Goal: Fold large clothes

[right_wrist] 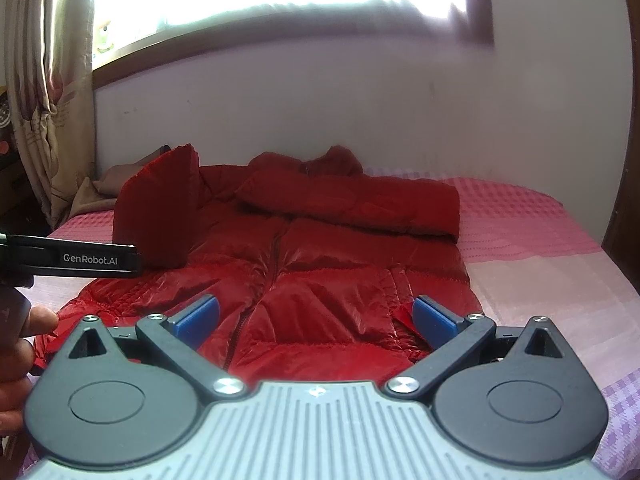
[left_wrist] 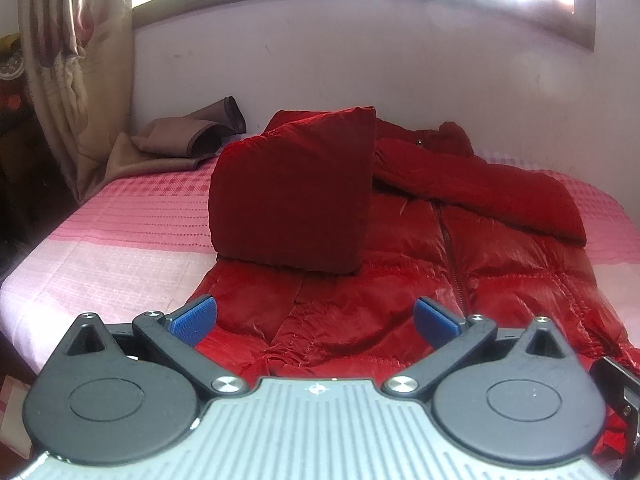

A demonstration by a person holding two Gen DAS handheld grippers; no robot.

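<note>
A: We find the red puffer jacket [left_wrist: 400,280] lying front-up on the pink bedspread [left_wrist: 120,232], zip closed, collar at the far end toward the wall [left_wrist: 360,60] and hem at the near end. Its long axis runs near to far, in line with both tools.

B: And the grippers?

A: The left gripper [left_wrist: 316,318] hangs over the near left panel of the jacket, blue pads spread wide, nothing between them. The right gripper [right_wrist: 316,318] hangs over the near right panel, likewise spread and empty. We cannot tell whether either touches the cloth.

B: Which is nearer the next hold?

A: We judge them about equal: the hem lies just below each, with the zip [right_wrist: 272,264] between them. A hem-to-collar fold would need both, one to a corner.

B: Condition of the garment?

A: Glossy, quilted, bulky. The right sleeve [right_wrist: 360,204] lies folded across the chest. The left sleeve [left_wrist: 292,192] is turned in but stands up on its cuff, not flat; we expect it to spring back. A brown cloth [left_wrist: 176,140] lies at the far left of the bed, apart from the jacket. A person's hand [right_wrist: 20,344] shows at the left edge of the right view.
</note>
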